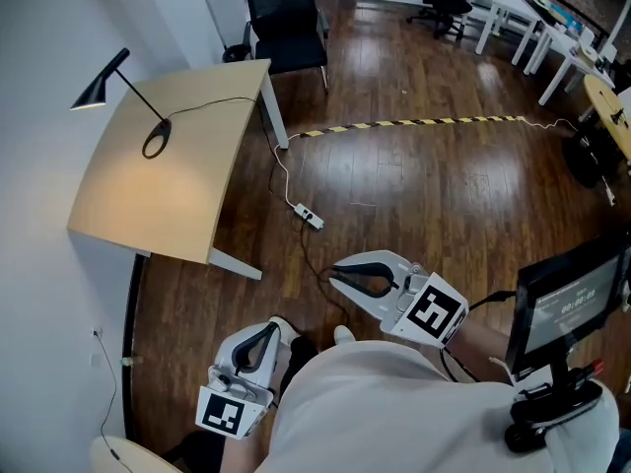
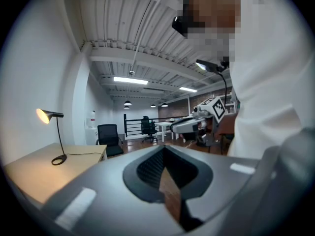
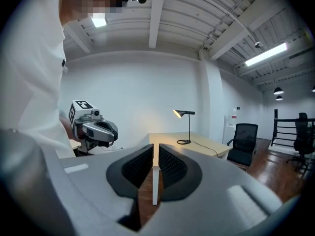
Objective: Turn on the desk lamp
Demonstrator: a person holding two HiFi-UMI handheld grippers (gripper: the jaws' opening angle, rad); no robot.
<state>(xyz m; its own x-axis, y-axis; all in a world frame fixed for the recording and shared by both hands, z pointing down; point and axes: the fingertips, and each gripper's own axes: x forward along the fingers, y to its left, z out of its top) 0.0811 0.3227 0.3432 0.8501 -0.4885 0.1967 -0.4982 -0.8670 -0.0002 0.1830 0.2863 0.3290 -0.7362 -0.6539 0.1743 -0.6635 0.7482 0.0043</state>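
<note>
The black desk lamp stands on the light wooden desk at the far left, its ring base near the wall. It is lit: a warm glow falls on desk and wall. The left gripper view shows the lamp far off, as does the right gripper view, where the lamp shines. Both grippers hang close to my body, well away from the desk. My left gripper is shut and empty, tips touching. My right gripper has a thin slit between its pads and holds nothing.
The lamp's cord runs off the desk to a power strip on the wooden floor. A black chair stands behind the desk. Yellow-black tape crosses the floor. White tables stand at the far right, and a screen on a stand is beside me.
</note>
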